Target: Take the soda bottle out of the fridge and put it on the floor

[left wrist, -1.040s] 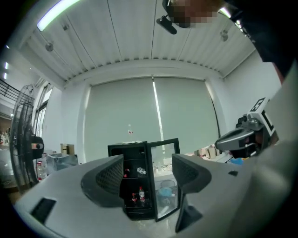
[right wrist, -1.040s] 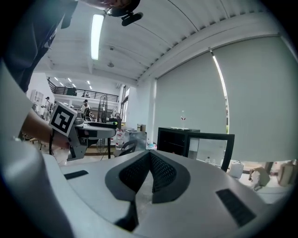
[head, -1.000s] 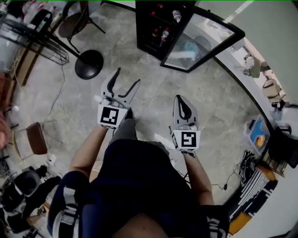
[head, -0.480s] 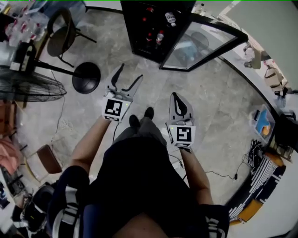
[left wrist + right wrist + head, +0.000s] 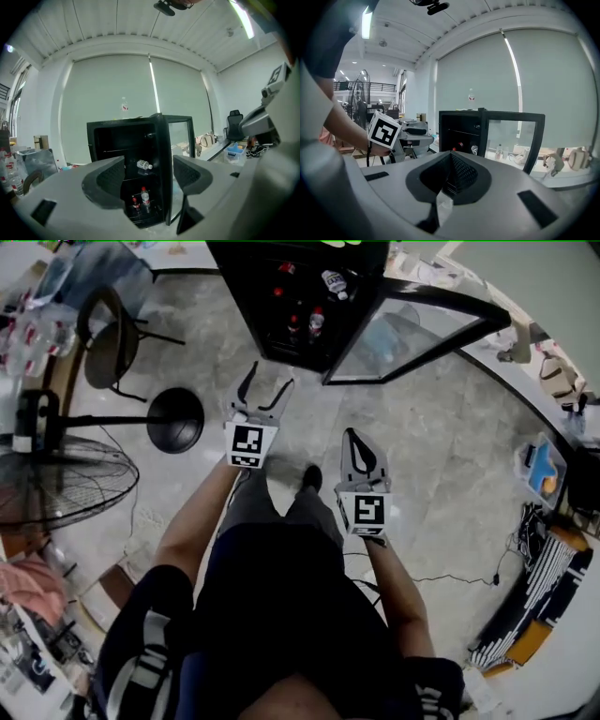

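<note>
Approach stage: the black, box-shaped fridge (image 5: pixel 251 287) stands with its glass door (image 5: pixel 398 329) swung open, and the soda bottle (image 5: pixel 135 204), a dark, red-capped cylinder, stands on the lower shelf beside 1 paler bottle. Reaching in, gripping, lifting out and setting it on the mottled grey stone floor (image 5: pixel 441 456) all remain. My left gripper (image 5: pixel 268 388) points at the fridge, its 2 ribbed jaws wide apart and empty; my right gripper (image 5: pixel 357 444) has its jaws pressed together on nothing.

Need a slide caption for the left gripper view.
Open left claw faces the open black fridge, bottles standing low inside.
</note>
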`<state>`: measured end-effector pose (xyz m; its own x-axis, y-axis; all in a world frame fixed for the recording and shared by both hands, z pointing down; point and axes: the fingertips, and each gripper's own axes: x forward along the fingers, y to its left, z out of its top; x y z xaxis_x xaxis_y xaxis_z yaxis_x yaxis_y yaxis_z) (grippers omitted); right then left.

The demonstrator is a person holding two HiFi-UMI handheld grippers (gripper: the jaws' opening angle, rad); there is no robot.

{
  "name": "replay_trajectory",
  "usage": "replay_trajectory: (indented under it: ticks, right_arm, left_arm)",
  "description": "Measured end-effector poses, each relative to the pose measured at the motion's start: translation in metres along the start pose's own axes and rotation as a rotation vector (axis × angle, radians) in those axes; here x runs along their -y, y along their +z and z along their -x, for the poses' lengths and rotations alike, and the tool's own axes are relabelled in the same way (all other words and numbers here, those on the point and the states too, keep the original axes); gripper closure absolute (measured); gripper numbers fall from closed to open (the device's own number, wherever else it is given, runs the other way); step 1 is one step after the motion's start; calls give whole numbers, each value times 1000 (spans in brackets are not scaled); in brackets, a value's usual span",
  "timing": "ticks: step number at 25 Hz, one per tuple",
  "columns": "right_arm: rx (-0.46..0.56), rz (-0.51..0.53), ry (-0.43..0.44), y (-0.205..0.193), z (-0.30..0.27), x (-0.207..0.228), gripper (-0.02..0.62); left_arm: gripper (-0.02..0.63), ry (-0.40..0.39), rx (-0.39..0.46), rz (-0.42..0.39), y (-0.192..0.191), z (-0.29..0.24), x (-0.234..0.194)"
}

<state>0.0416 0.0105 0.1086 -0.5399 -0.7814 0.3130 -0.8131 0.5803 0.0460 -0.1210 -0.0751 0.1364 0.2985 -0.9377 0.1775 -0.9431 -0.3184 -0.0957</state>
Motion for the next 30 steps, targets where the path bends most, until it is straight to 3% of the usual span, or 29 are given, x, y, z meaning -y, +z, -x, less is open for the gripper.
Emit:
replay_trajectory:
  ticks: [6, 10, 18, 30]
  right_arm:
    - [4, -25, -150, -5, -57, -5, 577]
    - [14, -47, -207, -25, -81, -4, 577]
    - [2, -59, -164, -83, -119, -1, 577]
    - [6, -84, -172, -169, -184, 8, 577]
  left_arm:
    - [285, -62, -22, 7, -52, -57, -39]
    - [285, -95, -14, 11, -78, -80, -40]
    - [285, -108, -11, -7, -133, -121, -35]
    - [285, -131, -59, 8, -260, -181, -35]
